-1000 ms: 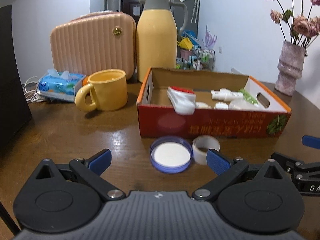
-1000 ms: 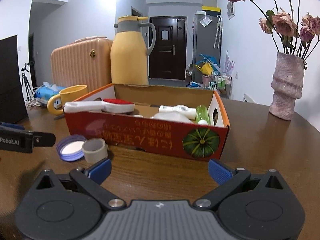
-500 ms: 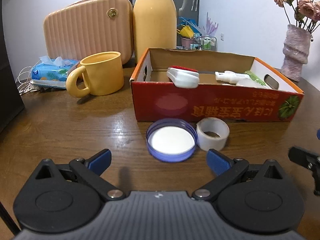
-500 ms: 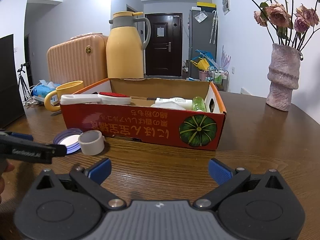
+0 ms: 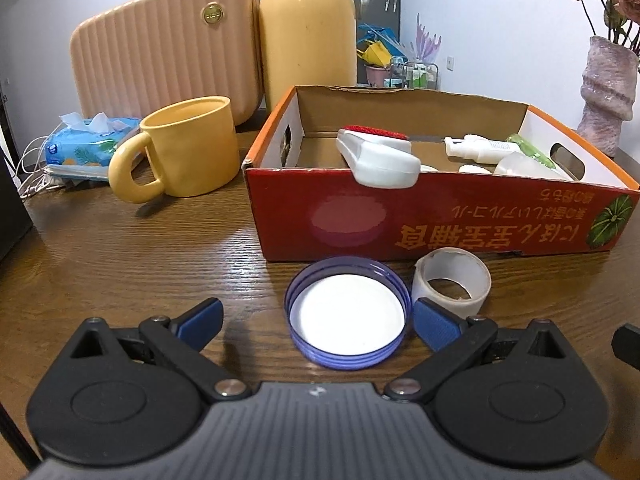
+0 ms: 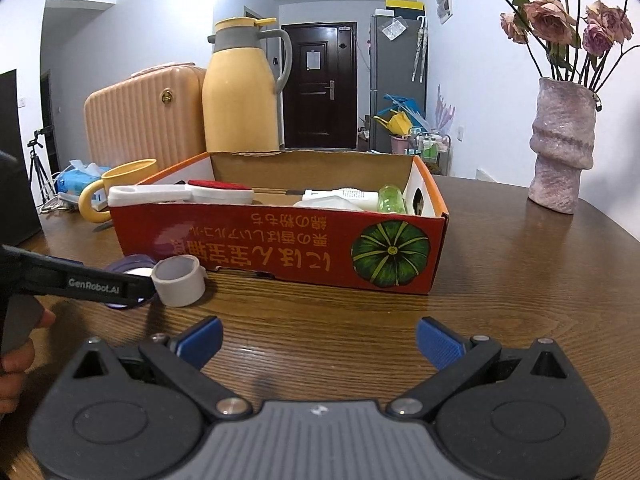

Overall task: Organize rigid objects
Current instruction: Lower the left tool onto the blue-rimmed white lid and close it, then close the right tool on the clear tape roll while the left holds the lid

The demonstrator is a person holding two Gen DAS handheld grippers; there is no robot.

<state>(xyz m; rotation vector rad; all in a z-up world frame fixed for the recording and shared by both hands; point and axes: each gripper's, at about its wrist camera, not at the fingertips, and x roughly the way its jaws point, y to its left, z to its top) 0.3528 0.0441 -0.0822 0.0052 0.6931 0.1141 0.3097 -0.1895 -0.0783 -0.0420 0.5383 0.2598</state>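
Note:
A blue jar lid with a white inside lies on the wooden table in front of the red cardboard box. My left gripper is open, its fingers either side of the lid's near part. A tape roll stands right of the lid, touching my right fingertip. The box holds a white and red brush, white bottles and a green one. My right gripper is open and empty over bare table before the box. The tape roll also shows in the right wrist view, with my left gripper's arm beside it.
A yellow mug, a tissue pack, a peach case and a yellow thermos stand behind and left of the box. A pink vase with dried roses stands at the far right.
My left gripper has moved forward and lower to the blue lid, which now sits between its fingers. The right gripper has shifted slightly; its view of the box has grown closer.

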